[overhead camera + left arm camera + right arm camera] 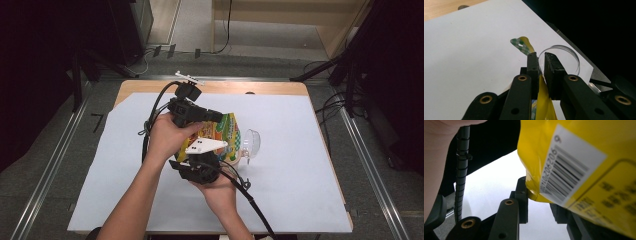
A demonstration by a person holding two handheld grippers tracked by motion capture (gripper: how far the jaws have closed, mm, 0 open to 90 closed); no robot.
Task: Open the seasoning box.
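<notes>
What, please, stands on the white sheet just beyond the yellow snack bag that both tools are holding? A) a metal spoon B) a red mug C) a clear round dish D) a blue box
C: a clear round dish sits right beside the yellow snack bag on the white sheet, and the left gripper view shows its transparent rim behind the bag's edge.

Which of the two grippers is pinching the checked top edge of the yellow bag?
The left gripper: its jaws clamp the green-checked top strip of the bag. The right gripper holds the barcode end.
</notes>
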